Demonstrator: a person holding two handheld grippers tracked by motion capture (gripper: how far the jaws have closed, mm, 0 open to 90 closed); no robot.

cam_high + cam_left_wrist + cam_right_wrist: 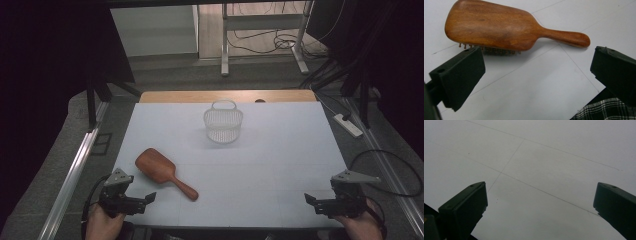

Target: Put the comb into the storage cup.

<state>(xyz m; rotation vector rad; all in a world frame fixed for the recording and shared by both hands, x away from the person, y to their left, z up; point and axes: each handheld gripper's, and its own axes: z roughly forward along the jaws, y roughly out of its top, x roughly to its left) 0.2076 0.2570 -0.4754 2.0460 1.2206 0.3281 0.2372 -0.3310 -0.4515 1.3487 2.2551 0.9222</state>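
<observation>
A brown wooden hairbrush (162,171) lies bristles down on the white table (280,145), its handle pointing toward the front right. My left gripper (147,198) rests at the front left corner, open and empty, just in front of the hairbrush. In the left gripper view the hairbrush (499,26) lies beyond the spread jaws of my left gripper (536,75). A clear plastic basket (223,122) with a handle stands upright near the table's far middle. My right gripper (311,199) sits open at the front right corner. In the right gripper view, bare table lies between the jaws of my right gripper (539,205).
A wooden strip (200,96) runs along the table's far edge. A power strip (348,125) and cables lie on the floor to the right. Metal rails (75,170) flank the table. Checked cloth (604,110) shows at the near table edge.
</observation>
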